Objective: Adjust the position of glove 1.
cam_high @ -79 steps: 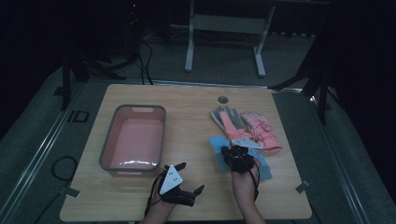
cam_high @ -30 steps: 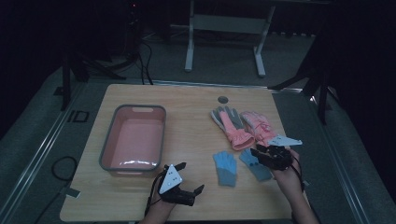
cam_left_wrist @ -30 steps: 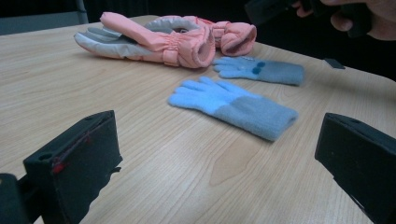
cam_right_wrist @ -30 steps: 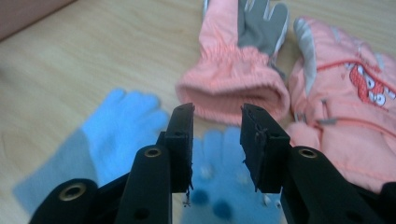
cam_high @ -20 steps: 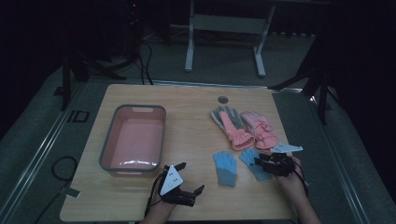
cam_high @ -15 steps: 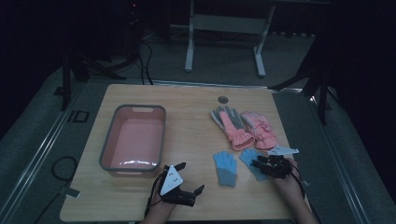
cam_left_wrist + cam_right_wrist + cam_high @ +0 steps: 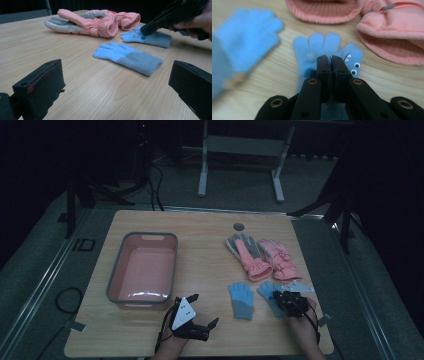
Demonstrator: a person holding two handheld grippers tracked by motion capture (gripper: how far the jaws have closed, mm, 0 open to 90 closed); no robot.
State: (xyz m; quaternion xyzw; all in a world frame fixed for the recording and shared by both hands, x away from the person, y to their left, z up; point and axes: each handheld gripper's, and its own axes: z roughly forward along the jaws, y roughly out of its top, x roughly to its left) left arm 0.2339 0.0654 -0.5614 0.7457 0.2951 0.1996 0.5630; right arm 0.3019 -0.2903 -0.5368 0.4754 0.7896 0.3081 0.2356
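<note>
two small blue knit gloves lie side by side — right gripper (image 7: 278,296) sits pinched shut on the right-hand glove (image 7: 319,46), fingers pointing away; left gripper (image 7: 204,310) idle, jaws spread.

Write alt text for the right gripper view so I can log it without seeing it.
The right tool, jaws closed together, presses down on a small blue glove with googly eyes lying flat on the wooden table. A second blue glove lies blurred at left, and pink gloves lie beyond.
</note>
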